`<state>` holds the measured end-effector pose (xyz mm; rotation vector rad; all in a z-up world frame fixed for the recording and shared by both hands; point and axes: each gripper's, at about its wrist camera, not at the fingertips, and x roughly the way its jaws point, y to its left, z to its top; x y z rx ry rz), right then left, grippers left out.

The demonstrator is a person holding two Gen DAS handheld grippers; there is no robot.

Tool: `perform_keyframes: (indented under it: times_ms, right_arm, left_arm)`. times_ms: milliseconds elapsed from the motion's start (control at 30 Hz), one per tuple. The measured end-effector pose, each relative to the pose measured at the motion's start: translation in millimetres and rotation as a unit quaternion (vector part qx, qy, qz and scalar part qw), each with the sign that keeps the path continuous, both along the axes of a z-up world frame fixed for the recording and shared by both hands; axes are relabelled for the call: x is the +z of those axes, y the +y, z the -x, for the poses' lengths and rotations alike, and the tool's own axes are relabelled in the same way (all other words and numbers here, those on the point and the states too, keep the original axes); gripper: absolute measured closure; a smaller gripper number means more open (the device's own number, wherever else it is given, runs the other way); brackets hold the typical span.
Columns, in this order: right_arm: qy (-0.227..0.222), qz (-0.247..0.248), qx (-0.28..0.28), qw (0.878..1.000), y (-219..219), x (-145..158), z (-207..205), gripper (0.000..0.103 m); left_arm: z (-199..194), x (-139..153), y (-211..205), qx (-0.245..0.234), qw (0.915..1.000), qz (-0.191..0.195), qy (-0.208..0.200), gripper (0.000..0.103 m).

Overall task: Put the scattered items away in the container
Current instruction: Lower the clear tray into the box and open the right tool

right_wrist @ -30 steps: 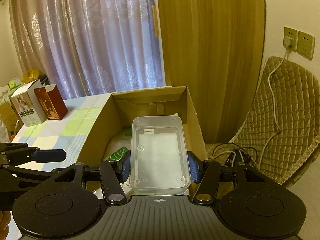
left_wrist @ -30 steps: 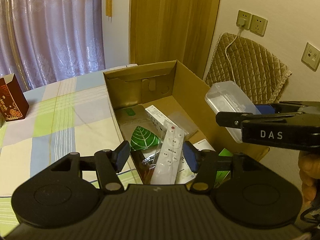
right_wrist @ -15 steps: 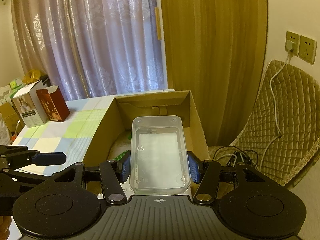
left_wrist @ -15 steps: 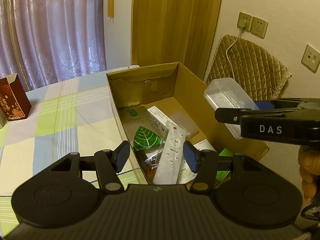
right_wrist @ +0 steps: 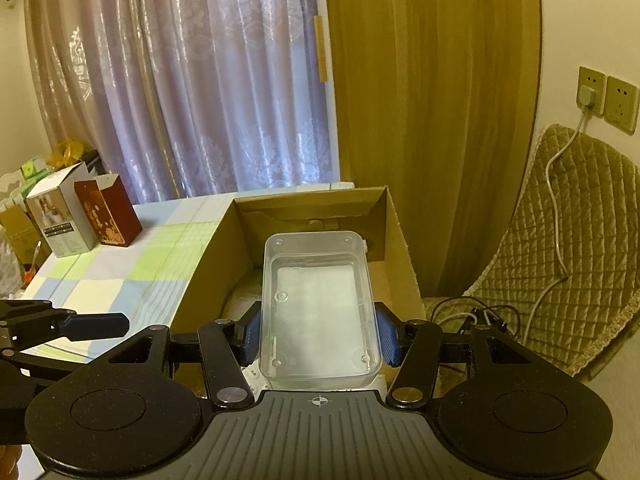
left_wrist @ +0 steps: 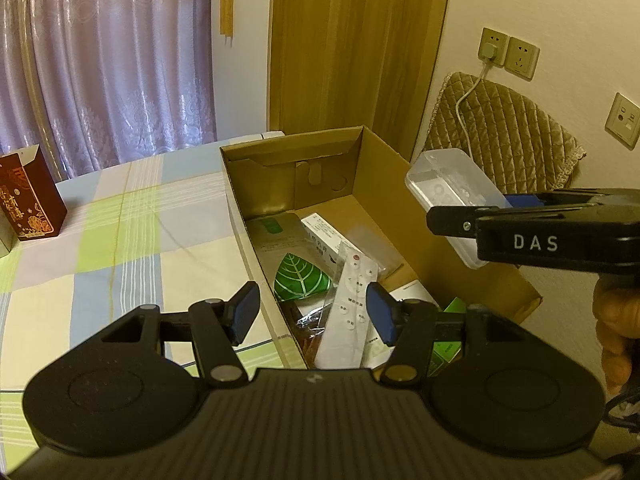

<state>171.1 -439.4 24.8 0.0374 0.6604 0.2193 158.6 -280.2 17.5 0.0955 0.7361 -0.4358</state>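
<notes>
A clear plastic box [right_wrist: 318, 308] sits clamped between the blue pads of my right gripper [right_wrist: 319, 332], held above the open cardboard box [right_wrist: 396, 236]. From the left wrist view the same clear plastic box [left_wrist: 448, 188] hangs over the right wall of the cardboard box [left_wrist: 404, 168]. Inside lie a white remote [left_wrist: 347, 312], a green leaf packet [left_wrist: 300, 278] and a white carton [left_wrist: 320, 232]. My left gripper [left_wrist: 312, 314] stands open over the near end of the cardboard box, holding nothing.
A checked cloth covers the table [left_wrist: 100, 248]. A dark red carton [right_wrist: 106, 210] and a white carton [right_wrist: 60, 216] stand at its far left. A quilted chair cover [right_wrist: 576, 248] with a white cable is to the right, below wall sockets [right_wrist: 606, 98].
Both grippers have risen and drawn back a little, so the cardboard box looks smaller and lower. The clear box stays clamped in the right gripper.
</notes>
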Motion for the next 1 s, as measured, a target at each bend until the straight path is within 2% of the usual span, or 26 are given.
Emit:
perform_keyframes:
  times_ms: [1000]
  right_arm:
    - [0.005, 0.004, 0.007, 1.000, 11.9, -7.6, -9.3, 0.045]
  left_arm:
    - [-6.0, -3.2, 10.3, 0.011, 0.9999, 0.000, 0.003, 0.049]
